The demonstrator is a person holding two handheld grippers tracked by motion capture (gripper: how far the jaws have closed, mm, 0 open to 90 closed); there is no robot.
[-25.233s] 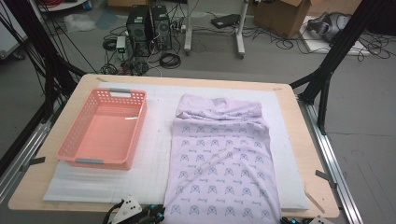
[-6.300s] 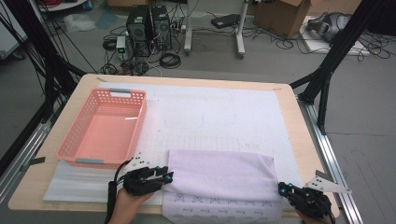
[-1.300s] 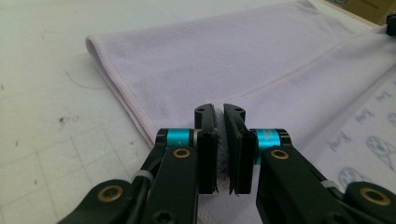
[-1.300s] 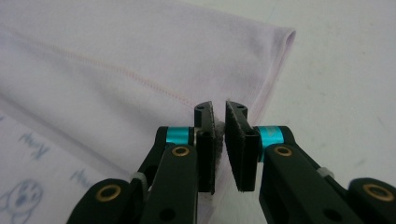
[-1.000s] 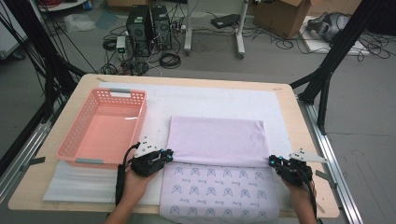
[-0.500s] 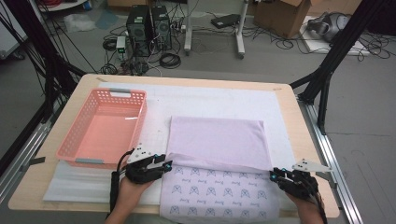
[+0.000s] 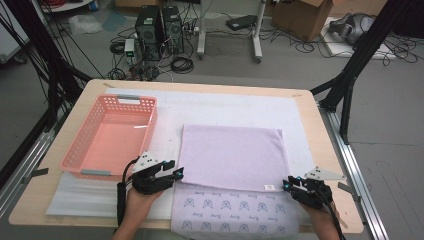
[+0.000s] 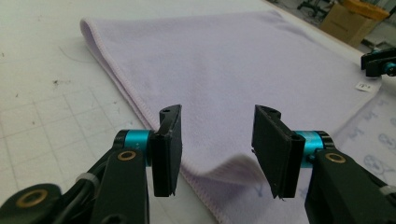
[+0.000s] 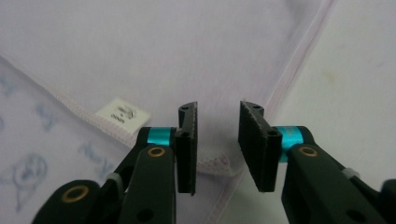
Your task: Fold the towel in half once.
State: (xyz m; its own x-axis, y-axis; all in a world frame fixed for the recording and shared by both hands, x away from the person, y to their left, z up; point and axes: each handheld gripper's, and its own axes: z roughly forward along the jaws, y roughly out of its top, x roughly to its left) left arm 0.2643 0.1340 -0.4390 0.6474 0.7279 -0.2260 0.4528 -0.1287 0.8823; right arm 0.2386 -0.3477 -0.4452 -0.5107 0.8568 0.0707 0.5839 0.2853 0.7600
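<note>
Both grippers, left (image 7: 176,173) and right (image 7: 289,184), jaws just parted and empty, flank the towel's (image 7: 231,156) folded edge running lower-left to lower-right.

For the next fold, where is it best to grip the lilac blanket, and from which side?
Probably grip the lilac blanket at its two near folded-over corners, coming from the person's side: the left gripper and right gripper, both just opened, already straddle them, and the left corner lifts off the table.
</note>
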